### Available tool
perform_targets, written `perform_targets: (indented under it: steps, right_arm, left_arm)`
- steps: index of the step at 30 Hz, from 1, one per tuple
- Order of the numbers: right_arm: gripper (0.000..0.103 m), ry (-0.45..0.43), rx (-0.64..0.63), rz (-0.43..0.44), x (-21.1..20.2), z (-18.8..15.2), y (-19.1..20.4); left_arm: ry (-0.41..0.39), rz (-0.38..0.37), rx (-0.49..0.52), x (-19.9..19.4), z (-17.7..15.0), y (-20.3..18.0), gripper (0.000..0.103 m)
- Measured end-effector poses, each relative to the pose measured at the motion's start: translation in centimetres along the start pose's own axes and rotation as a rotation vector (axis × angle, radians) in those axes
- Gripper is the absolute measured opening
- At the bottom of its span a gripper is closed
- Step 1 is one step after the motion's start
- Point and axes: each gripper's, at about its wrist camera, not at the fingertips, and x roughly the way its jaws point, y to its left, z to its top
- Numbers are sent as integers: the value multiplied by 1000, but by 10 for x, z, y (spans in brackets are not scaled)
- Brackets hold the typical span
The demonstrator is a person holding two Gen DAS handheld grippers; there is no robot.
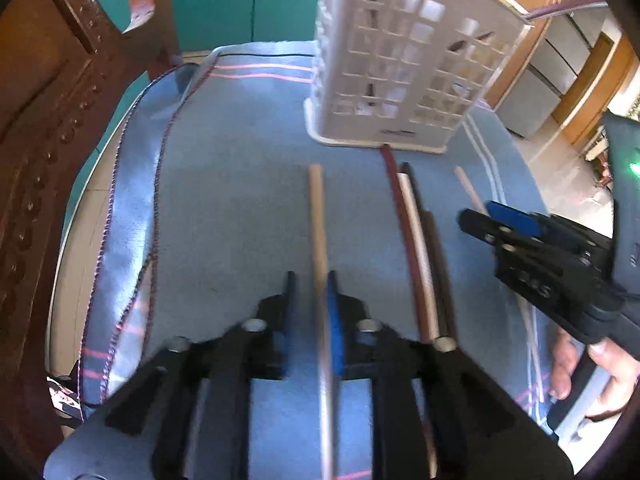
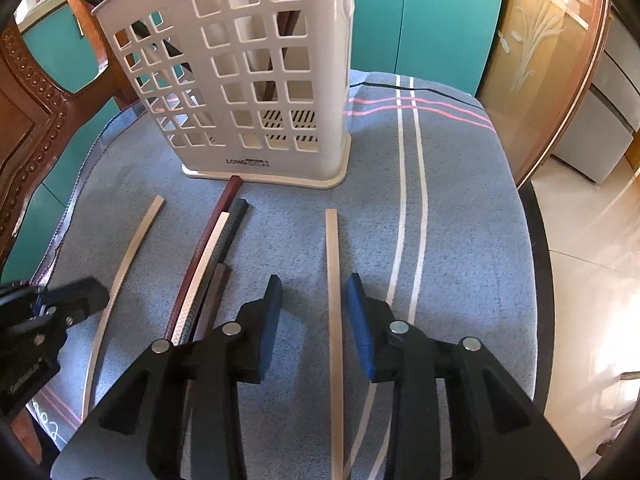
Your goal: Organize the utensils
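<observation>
Several chopsticks lie on the blue cloth in front of a white lattice utensil holder (image 1: 404, 60), which also shows in the right wrist view (image 2: 256, 80) with a few sticks inside. My left gripper (image 1: 311, 280) is open, its jaws on either side of a pale wooden chopstick (image 1: 318, 216), which lies against the right pad. My right gripper (image 2: 314, 284) is open around another pale chopstick (image 2: 333, 280), not touching it. A maroon, a white and a dark chopstick (image 2: 212, 248) lie bunched between the two. The right gripper shows in the left wrist view (image 1: 476, 216); the left gripper (image 2: 84, 296) appears at the right view's left edge.
The blue striped cloth (image 2: 460, 200) covers a round table. A carved wooden chair back (image 1: 60, 120) stands at the left. Teal cabinets (image 2: 432, 20) stand behind, and tiled floor (image 2: 592, 248) lies to the right past the table edge.
</observation>
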Motion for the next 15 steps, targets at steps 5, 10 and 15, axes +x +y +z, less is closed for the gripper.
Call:
perform_targets:
  steps: [5,10,15]
  right_arm:
    - [34,-7,10,-9,3,2,-1]
    - [34,-15,-1,-32,4,4,1]
    - [37,-34,1,-58,6,9,2]
  left_arm:
    - [0,18,-9,14,19,-2,26]
    - [-6,93,25,28,32,-12,32]
    - [-29,156,53,34,41,-23,40]
